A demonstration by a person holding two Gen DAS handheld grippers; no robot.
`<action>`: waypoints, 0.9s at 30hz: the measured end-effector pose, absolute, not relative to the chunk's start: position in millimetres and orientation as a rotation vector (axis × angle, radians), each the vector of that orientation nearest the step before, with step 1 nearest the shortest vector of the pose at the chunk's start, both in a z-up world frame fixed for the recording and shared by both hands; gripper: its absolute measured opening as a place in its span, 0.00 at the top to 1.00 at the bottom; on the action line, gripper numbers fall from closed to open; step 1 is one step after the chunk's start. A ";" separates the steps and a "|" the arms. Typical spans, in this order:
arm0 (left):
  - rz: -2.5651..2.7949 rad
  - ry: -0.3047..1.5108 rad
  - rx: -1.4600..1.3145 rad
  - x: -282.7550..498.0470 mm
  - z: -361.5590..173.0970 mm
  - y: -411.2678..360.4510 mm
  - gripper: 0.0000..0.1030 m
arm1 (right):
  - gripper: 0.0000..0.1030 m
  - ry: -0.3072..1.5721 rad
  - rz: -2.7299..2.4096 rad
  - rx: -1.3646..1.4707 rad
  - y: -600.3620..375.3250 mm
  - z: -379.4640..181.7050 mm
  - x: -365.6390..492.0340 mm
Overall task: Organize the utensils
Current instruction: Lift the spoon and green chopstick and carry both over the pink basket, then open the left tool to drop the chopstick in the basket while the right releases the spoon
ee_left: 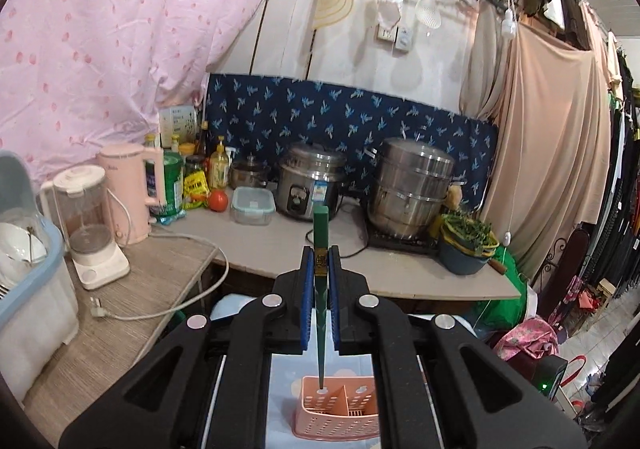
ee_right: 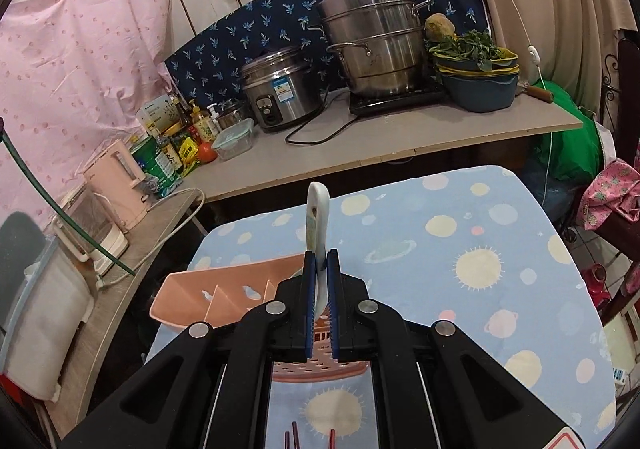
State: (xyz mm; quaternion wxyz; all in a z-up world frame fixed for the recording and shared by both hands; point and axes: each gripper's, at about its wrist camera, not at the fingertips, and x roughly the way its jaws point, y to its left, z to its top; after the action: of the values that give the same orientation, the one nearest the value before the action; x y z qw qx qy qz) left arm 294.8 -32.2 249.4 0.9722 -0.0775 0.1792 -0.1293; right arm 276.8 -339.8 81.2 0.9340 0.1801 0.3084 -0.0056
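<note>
My left gripper (ee_left: pixel 321 263) is shut on a green chopstick (ee_left: pixel 320 233) held upright; its thin tip reaches into the left compartment of the pink perforated utensil holder (ee_left: pixel 338 415) below. My right gripper (ee_right: pixel 320 263) is shut on a white spoon (ee_right: pixel 317 209), handle end pointing away, held just over the same pink holder (ee_right: pixel 224 295), which stands on the blue planet-patterned tablecloth (ee_right: pixel 460 261). The spoon's bowl is hidden behind the fingers. The green chopstick also shows as a thin curved line at the left of the right wrist view (ee_right: pixel 48 193).
Dark red chopsticks (ee_right: pixel 296 437) lie on the cloth at the bottom edge. A counter (ee_right: pixel 400 145) behind holds a steamer pot (ee_right: pixel 376 45), rice cooker (ee_right: pixel 276 89), basin of greens (ee_right: pixel 476 77), lidded box, bottles, pink kettle (ee_right: pixel 120 185) and blender (ee_left: pixel 90 225). A dish rack (ee_left: pixel 24 249) stands at left.
</note>
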 end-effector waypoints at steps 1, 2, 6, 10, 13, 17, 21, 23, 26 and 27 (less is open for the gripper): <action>-0.265 0.383 -0.159 301.0 240.2 -34.7 0.93 | 0.94 0.641 -0.012 0.368 -339.5 76.5 280.4; -0.267 0.403 -0.159 306.2 231.7 -37.1 0.93 | 0.94 0.647 -0.012 0.367 -338.9 72.8 282.8; -0.260 0.460 -0.144 320.2 200.0 -44.5 0.93 | 0.94 0.674 -0.007 0.362 -337.3 58.4 291.9; -0.248 0.498 -0.140 330.9 178.6 -46.7 0.93 | 0.94 0.694 -0.003 0.352 -333.0 48.8 296.4; -0.229 0.517 -0.142 335.3 168.8 -44.5 0.93 | 0.94 0.688 -0.013 0.339 -330.3 46.8 295.1; -0.204 0.517 -0.143 332.9 163.1 -37.4 0.69 | 0.89 0.672 -0.022 0.332 -330.5 51.7 288.1; -0.180 0.493 -0.130 319.7 163.3 -31.5 0.56 | 0.89 0.664 -0.023 0.339 -332.8 57.5 276.4; -0.180 0.490 -0.122 312.5 163.6 -28.7 0.54 | 0.88 0.665 -0.018 0.344 -332.3 60.1 267.9; -0.176 0.488 -0.110 297.5 161.1 -24.4 0.49 | 0.86 0.662 -0.008 0.343 -330.1 63.5 250.2; -0.175 0.492 -0.105 291.3 159.1 -22.7 0.48 | 0.83 0.662 -0.004 0.341 -329.0 63.8 242.7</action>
State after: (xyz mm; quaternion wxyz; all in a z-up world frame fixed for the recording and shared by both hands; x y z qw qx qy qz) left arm 291.3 -22.7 159.1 0.9647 -0.0518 0.2431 -0.0865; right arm 242.7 -329.0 63.8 0.9314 0.1668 0.3235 -0.0018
